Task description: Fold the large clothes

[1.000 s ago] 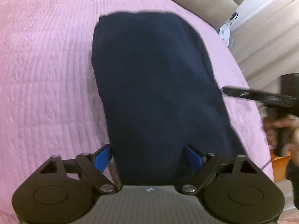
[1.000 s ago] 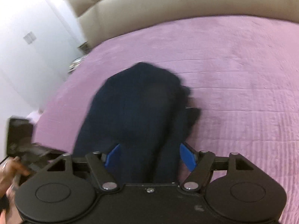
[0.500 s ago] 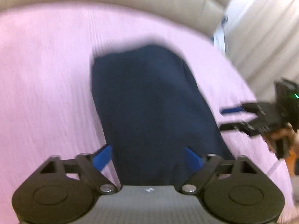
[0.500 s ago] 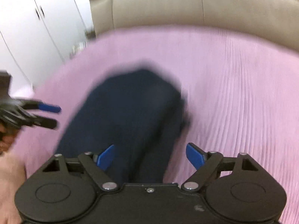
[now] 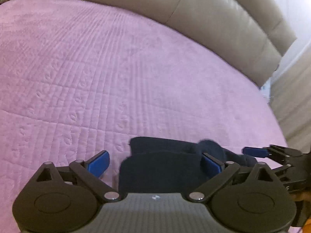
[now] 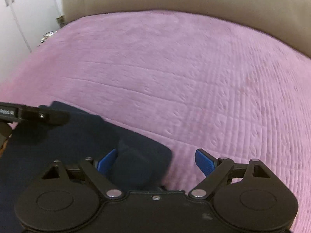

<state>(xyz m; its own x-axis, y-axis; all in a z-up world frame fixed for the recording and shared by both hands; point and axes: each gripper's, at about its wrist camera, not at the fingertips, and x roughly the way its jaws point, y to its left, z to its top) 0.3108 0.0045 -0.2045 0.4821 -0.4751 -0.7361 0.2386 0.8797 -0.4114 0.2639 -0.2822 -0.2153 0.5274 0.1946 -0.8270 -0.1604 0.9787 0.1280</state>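
A dark navy garment [image 5: 161,167] lies folded on the pink quilted bedspread [image 5: 97,81]. My left gripper [image 5: 155,163] is open, its blue pads on either side of the garment's near end. The right gripper [image 5: 272,155] shows at the right edge of the left wrist view. In the right wrist view the garment [image 6: 81,141] fills the lower left, with its right corner between the open pads of my right gripper [image 6: 157,161]. The left gripper [image 6: 35,114] shows at the left edge there.
A beige padded headboard [image 5: 194,9] runs along the far side of the bed. White cupboard doors [image 6: 23,9] stand at the far left in the right wrist view. Pink bedspread [image 6: 194,77] stretches beyond the garment.
Both grippers have dropped low toward the garment's near end and tilted up. The garment now fills only the bottom of each view. Both stay open.
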